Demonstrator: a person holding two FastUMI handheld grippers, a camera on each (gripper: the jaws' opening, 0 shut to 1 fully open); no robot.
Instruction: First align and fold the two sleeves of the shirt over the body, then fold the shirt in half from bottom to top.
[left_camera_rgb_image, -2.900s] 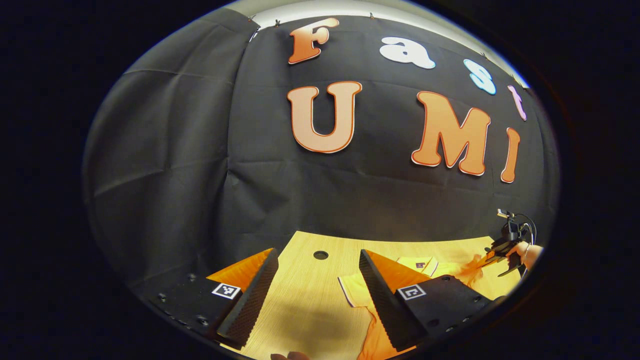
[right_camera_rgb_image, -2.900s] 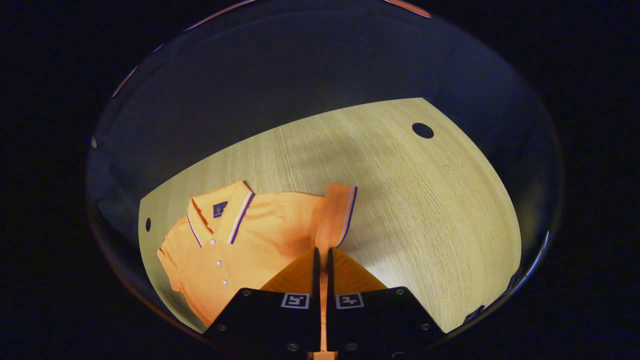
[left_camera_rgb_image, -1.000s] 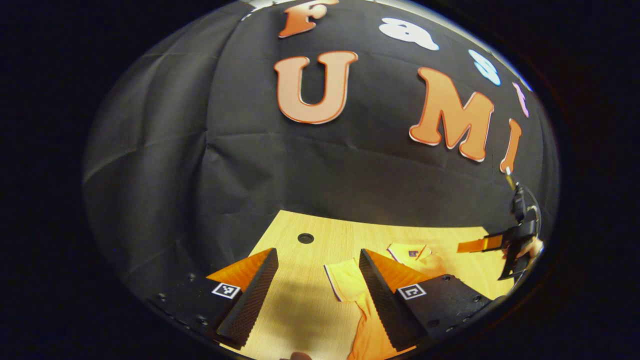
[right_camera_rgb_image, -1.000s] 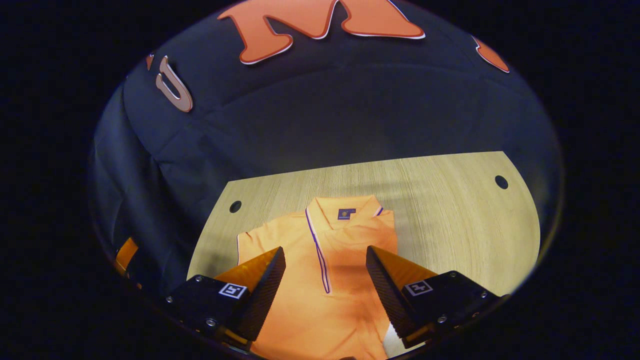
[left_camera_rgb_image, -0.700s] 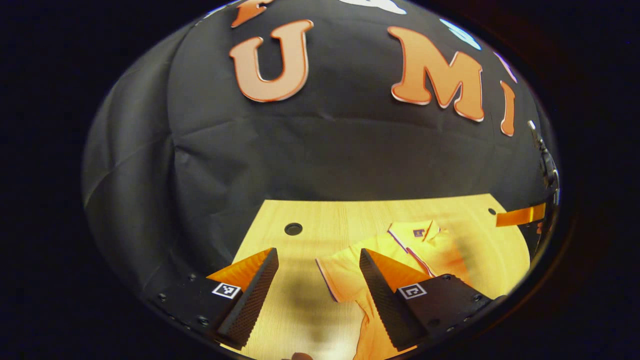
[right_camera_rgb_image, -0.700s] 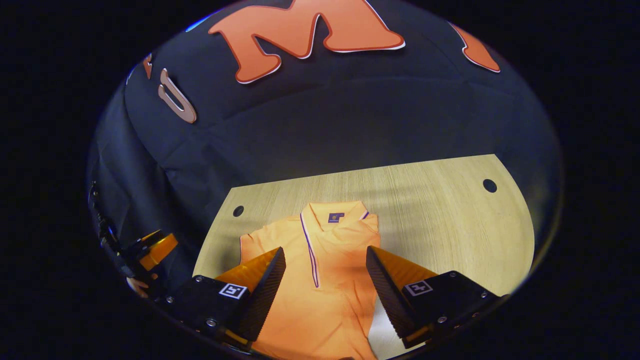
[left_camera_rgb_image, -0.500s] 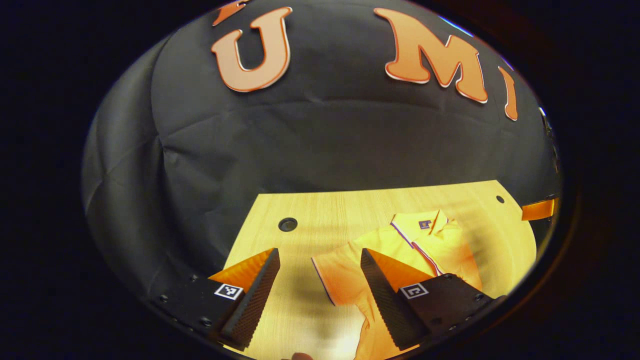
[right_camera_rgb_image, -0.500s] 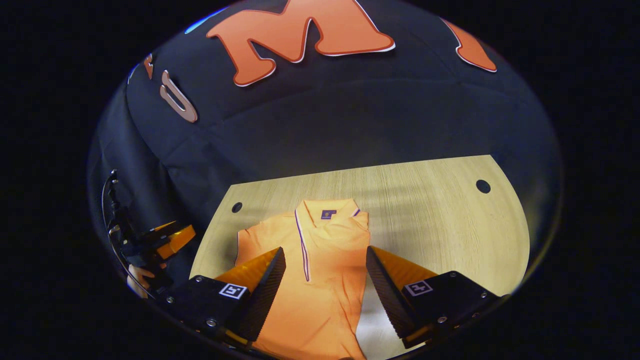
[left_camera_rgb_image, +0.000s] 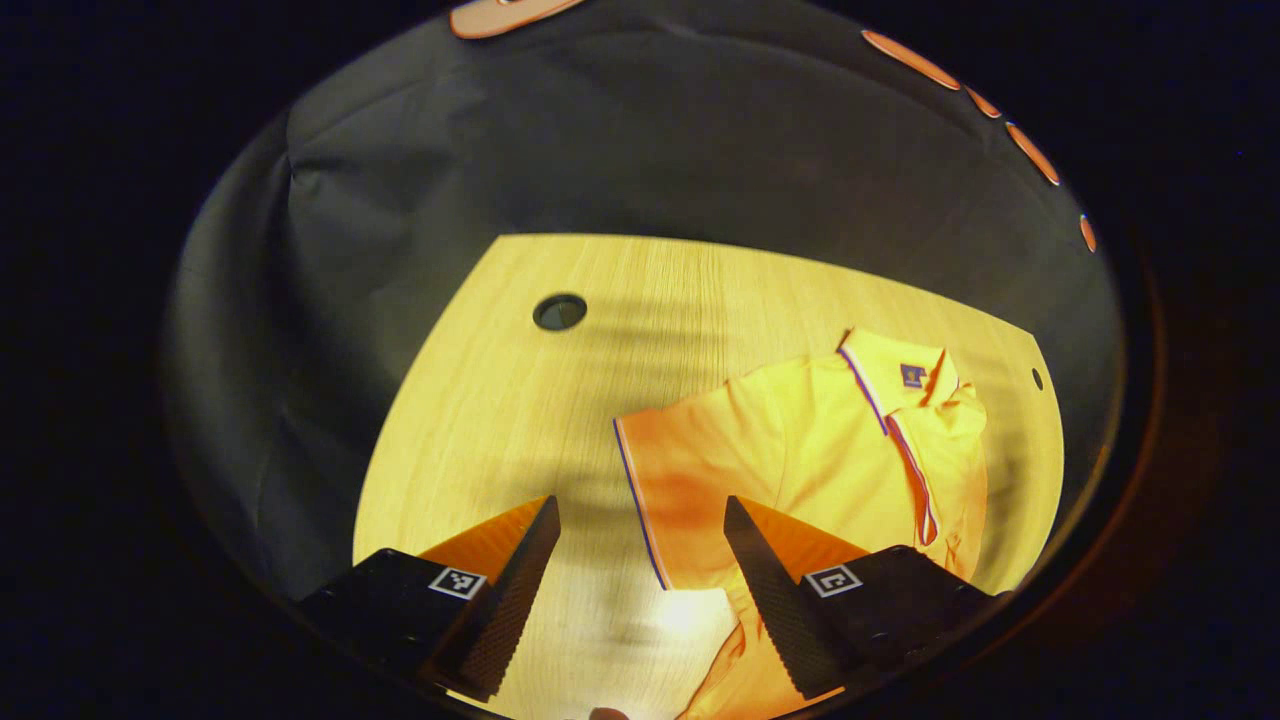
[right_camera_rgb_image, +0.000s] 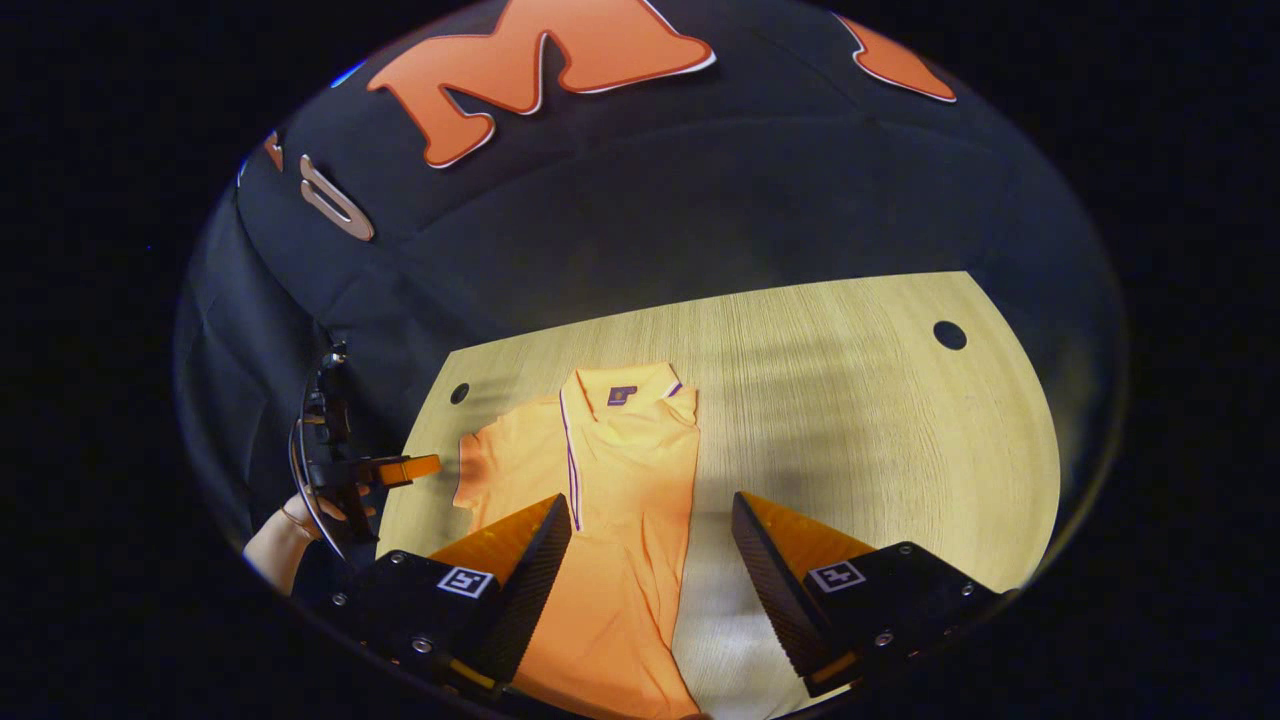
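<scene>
An orange polo shirt (right_camera_rgb_image: 620, 500) lay face up on a pale wooden desk (right_camera_rgb_image: 860, 400), collar toward the black cloth wall. One sleeve was already folded over the body; the other sleeve (left_camera_rgb_image: 680, 480) stuck out flat to the side.

The left claw (left_camera_rgb_image: 640, 560) hung open and empty just above that sleeve's striped cuff. The right claw (right_camera_rgb_image: 650, 560) was open and empty too, hanging above the shirt's lower body.

The likely risk: if the left claw pinched only the cuff's edge, the sleeve could slip free or drag the body askew, spoiling the fold already made.

The left gripper view showed the spread sleeve close up, with its cuff lying between the claw's fingers. The right gripper view showed the shirt's length, and, at the desk's left edge, the left claw held in a person's hand (right_camera_rgb_image: 300, 525).
</scene>
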